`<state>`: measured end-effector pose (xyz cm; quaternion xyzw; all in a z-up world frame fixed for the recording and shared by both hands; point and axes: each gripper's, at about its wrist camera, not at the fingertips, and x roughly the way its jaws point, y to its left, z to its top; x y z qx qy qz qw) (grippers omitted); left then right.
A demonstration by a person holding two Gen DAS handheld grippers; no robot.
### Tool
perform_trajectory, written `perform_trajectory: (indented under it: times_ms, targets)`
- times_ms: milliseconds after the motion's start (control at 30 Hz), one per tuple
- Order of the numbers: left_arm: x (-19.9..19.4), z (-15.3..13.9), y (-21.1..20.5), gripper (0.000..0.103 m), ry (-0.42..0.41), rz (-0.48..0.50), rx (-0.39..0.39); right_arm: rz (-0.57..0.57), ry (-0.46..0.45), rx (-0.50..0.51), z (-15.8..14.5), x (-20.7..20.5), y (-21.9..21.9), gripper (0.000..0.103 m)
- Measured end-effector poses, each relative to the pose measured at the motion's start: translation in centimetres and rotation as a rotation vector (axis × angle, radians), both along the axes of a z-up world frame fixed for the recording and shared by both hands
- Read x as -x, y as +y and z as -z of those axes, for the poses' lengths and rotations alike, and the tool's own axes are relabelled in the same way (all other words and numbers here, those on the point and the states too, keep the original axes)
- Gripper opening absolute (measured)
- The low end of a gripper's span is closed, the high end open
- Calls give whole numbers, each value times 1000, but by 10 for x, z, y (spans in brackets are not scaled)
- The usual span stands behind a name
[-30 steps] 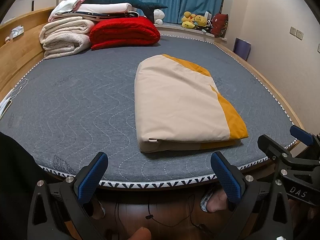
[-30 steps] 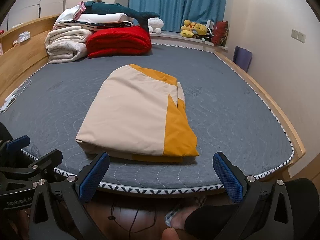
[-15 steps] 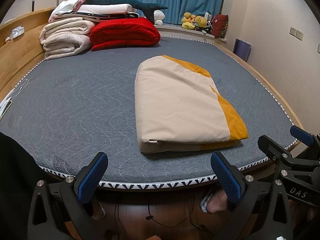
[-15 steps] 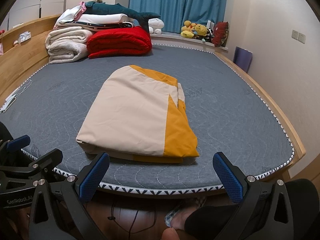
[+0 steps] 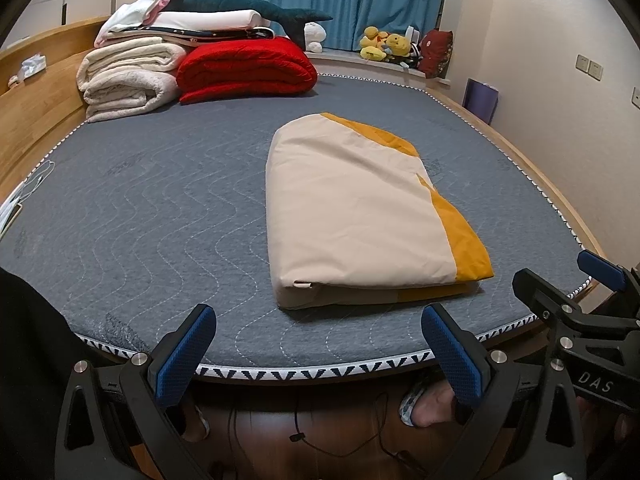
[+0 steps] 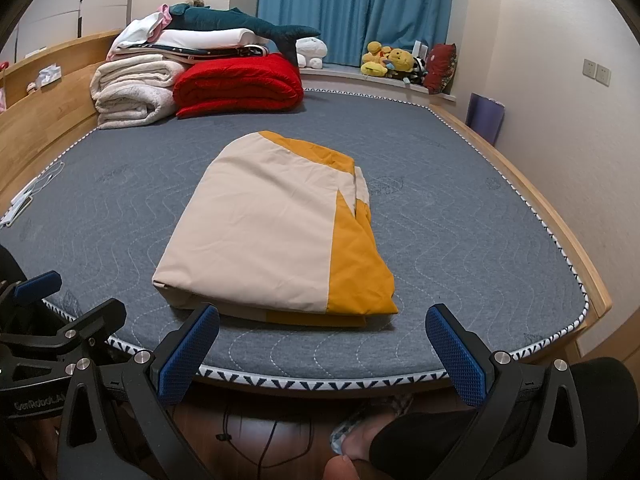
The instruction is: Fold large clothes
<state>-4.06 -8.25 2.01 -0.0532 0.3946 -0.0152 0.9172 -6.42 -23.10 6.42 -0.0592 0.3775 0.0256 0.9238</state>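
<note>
The folded garment [image 5: 360,220] lay on the grey quilted mattress [image 5: 160,208], toward the near edge and a little right of the middle in the left wrist view. It was a flat, thick rectangle with a cream top face and a mustard-orange band along its right side; the far end was rounded, and the near edge showed stacked layers, cream at the left and orange at the right. In the right wrist view the orange side showed loose creases and a slim cream strip between orange layers.

The left gripper [image 5: 318,354] hung off the near edge of the bed, its blue-padded jaws spread wide and holding nothing. The right gripper [image 6: 320,354] was likewise wide apart and empty, just short of the garment's near edge.

At the far end of the mattress sat a red quilt [image 5: 244,70] beside rolled white blankets [image 5: 128,76], with a plush shark [image 5: 240,4] on top.
</note>
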Motion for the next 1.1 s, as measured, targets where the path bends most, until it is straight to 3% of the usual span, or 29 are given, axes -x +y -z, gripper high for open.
perform_trajectory:
  times_ms: [1100]
  targets:
    - [1,2,-7,102,-7,8,30,7,-1,1,-2,-3,4,103]
